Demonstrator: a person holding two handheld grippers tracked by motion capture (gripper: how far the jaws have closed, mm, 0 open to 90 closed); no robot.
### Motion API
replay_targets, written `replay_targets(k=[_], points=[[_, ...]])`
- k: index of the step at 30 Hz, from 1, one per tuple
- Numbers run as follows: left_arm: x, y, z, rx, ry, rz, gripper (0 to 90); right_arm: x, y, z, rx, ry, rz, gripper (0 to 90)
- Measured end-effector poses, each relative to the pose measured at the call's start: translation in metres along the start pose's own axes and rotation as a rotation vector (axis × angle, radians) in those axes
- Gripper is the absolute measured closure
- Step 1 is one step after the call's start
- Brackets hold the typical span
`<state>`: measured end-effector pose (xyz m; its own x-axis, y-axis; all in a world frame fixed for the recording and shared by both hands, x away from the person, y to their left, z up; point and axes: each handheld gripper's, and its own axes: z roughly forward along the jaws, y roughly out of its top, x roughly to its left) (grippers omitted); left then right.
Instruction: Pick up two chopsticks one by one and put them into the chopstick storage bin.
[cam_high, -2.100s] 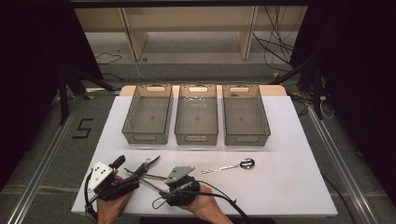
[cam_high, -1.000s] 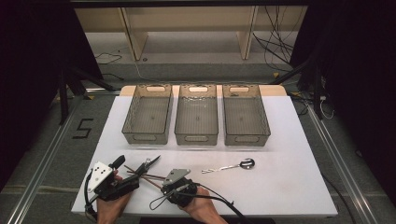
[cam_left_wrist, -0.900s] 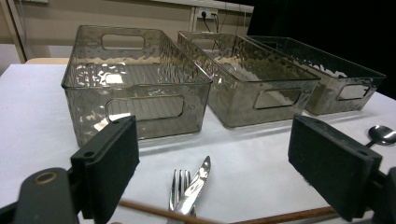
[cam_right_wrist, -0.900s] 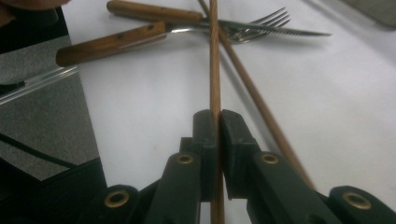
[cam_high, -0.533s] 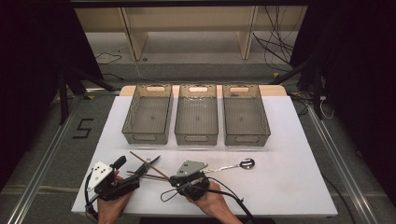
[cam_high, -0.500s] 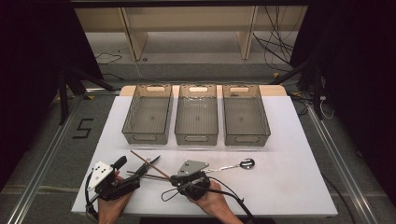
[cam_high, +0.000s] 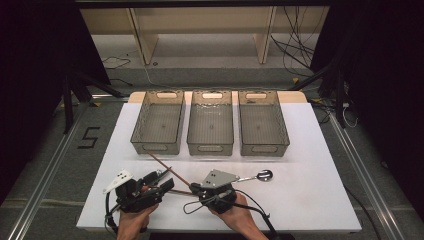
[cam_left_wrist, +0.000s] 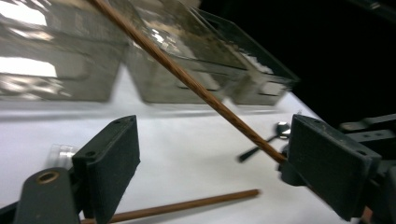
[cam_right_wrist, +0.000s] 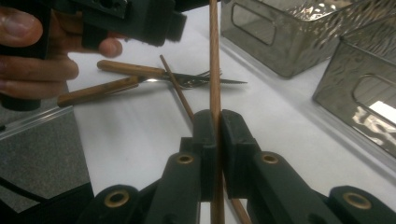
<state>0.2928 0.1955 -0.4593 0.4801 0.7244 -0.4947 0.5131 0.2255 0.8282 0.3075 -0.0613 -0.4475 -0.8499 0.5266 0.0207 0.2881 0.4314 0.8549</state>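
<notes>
1. Three clear plastic bins stand side by side at the far part of the bench: the left bin (cam_high: 158, 121), middle bin (cam_high: 210, 122) and right bin (cam_high: 262, 122).
2. Two wooden chopsticks: one chopstick (cam_right_wrist: 214, 60) is clamped between the shut jaws of the right tool (cam_right_wrist: 217, 135) and slants up toward the left bin; the second chopstick (cam_left_wrist: 187, 205) lies flat on the bench near the left tool (cam_left_wrist: 224, 163).
3. The left tool's jaws stand apart, with nothing pressed between them; the raised chopstick passes in front of them.
4. One spoon (cam_high: 257, 176) lies on the bench, just right of the right tool.
5. One fork (cam_right_wrist: 154, 80) and one knife (cam_right_wrist: 163, 72), both wooden-handled, lie crossed beside the left hand (cam_right_wrist: 35, 56).
6. A "5" (cam_high: 88, 137) is marked on the floor left of the bench.
7. The bench (cam_high: 320, 165) has a white top; behind it stands pale wooden shelving (cam_high: 200, 20), with cables on the grey floor and dark surroundings.
</notes>
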Motion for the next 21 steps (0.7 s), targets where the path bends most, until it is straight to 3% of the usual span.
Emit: replay_targets(k=[8,16,21], points=[[-0.014,0.003,0.020,0.061,-0.102,-0.083,23.3,-0.003,-0.004,-0.009,-0.030,-0.013,-0.002,85.5],[-0.015,0.002,0.034,0.094,-0.161,-0.157,44.9,-0.001,-0.005,-0.012,-0.057,-0.012,-0.010,85.5],[-0.016,0.000,0.038,0.105,-0.196,-0.175,56.1,-0.001,-0.006,-0.011,-0.054,-0.011,-0.011,85.4]])
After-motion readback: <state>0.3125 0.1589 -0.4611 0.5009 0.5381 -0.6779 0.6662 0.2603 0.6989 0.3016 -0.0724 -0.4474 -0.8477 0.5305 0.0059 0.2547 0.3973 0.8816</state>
